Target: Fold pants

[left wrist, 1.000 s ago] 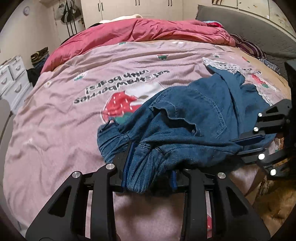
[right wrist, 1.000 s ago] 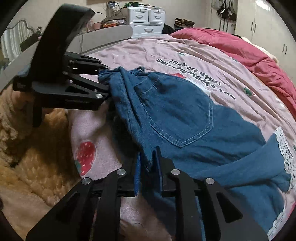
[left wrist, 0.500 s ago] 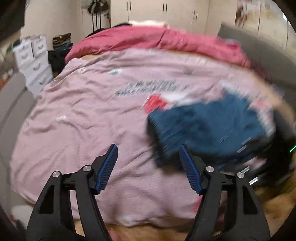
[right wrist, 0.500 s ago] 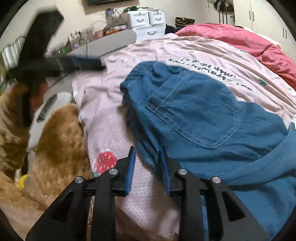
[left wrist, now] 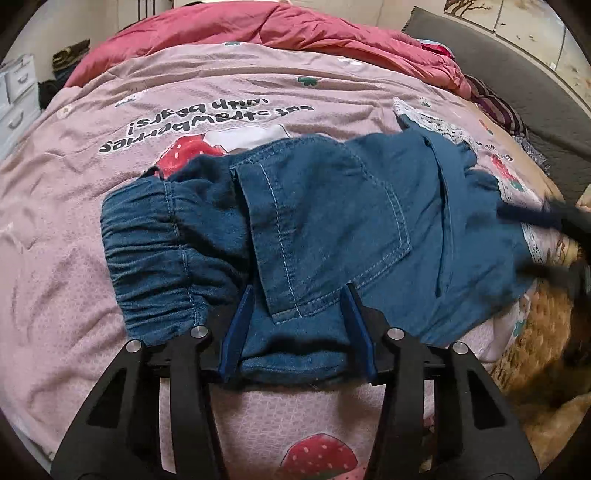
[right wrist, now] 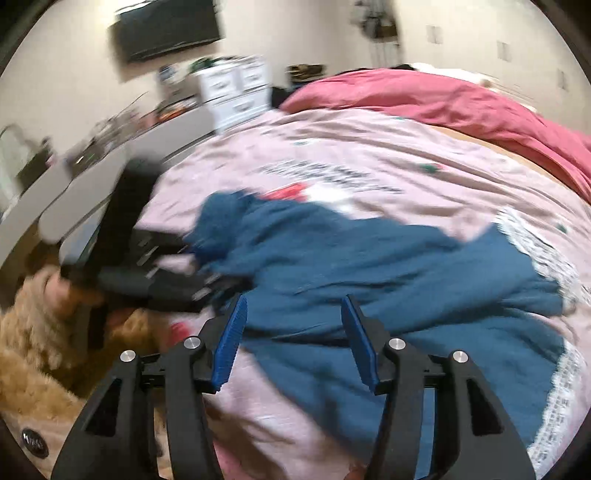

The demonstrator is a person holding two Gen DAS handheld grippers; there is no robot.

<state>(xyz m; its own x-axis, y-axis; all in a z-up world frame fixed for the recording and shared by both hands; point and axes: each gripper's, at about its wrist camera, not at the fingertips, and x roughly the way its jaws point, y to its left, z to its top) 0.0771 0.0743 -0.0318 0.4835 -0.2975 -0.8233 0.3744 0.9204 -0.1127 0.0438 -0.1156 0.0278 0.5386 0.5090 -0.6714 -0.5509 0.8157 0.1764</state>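
Pants (left wrist: 325, 229) between closing left gripper (left wrist: 297, 332) pads, pocket sharp; right gripper (right wrist: 295, 339) opening, blurred.

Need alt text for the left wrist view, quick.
Blue denim pants lie folded on a pink strawberry-print bedspread, back pocket up. The left gripper straddles their near edge, closing; a red duvet lies behind.

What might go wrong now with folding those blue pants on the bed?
The left gripper is closing on the near folded edge of the denim pants; it may pinch only the top layer, so the fold could slide apart. The elastic waistband is bunched, so creases may get folded in. The right gripper is opening over a blurred leg, gripping nothing, and could miss its hold.
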